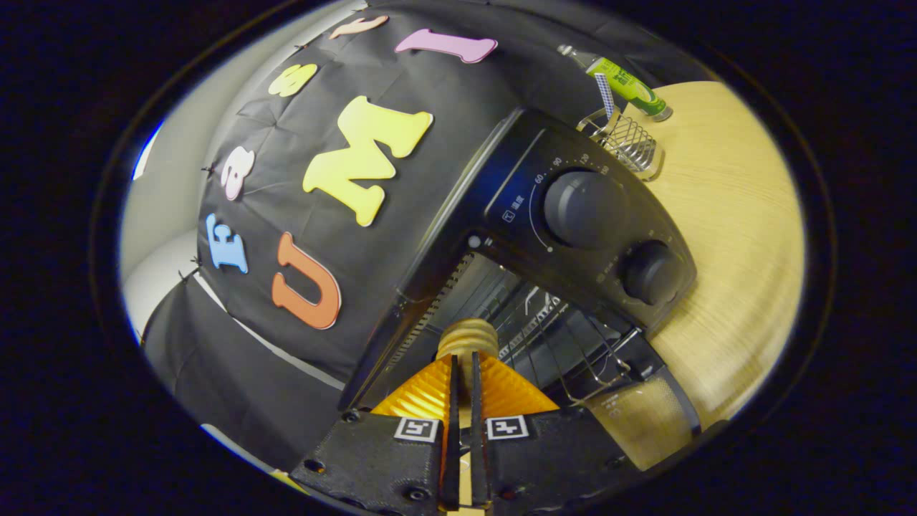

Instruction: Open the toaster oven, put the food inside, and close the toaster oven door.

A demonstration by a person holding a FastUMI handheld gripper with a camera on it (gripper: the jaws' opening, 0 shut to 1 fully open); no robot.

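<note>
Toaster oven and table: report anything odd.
Nothing stands out. The toaster oven has its door open, rack showing; the claw grips the food at its mouth. A bottle lies on the table.

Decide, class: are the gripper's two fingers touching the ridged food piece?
Touching. In the gripper view both fingers press on the food piece, its ridged end poking out beyond them toward the open toaster oven.

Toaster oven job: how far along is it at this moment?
Done: the black toaster oven stands open, its glass door swung down and the wire rack exposed. In hand: the gripper, jaws nearly closed, pinches a ridged tan food piece at the opening. Left: releasing it inside and closing the door.
</note>
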